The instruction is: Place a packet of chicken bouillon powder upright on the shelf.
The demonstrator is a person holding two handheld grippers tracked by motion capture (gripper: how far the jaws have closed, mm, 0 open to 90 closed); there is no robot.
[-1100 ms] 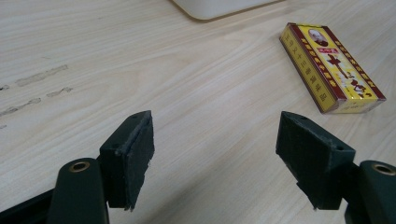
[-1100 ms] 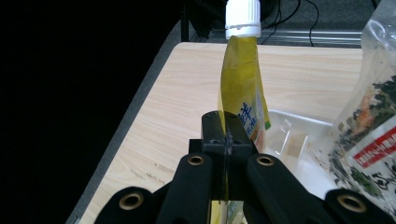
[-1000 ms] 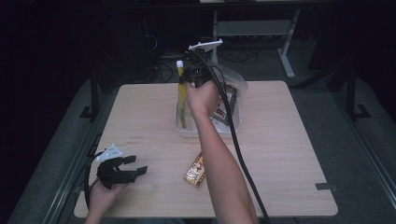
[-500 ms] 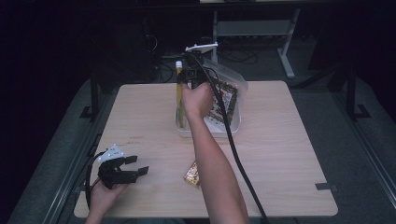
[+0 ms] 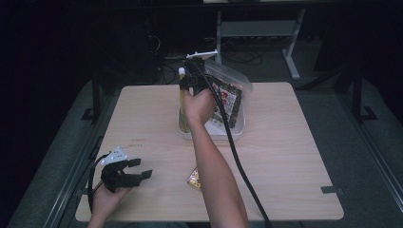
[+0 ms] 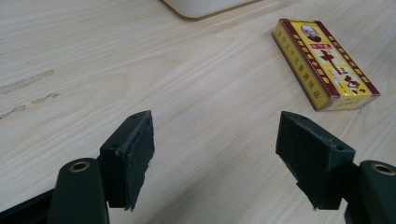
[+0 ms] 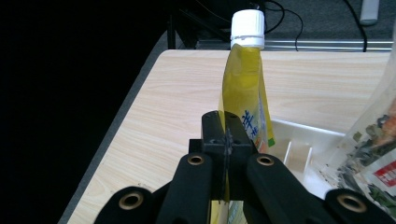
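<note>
Right gripper (image 7: 227, 154) pinches the yellow pouch (image 7: 245, 93) upright, slotting it into the white bin (image 5: 187, 130); left gripper (image 6: 219, 154) idles with fingers wide.

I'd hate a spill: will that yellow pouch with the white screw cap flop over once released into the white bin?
Probably floppy: the yellow spouted pouch is thin film, pinched flat by the shut right gripper. Its white cap makes it top-heavy, so it would likely lean on the white bin wall.
</note>
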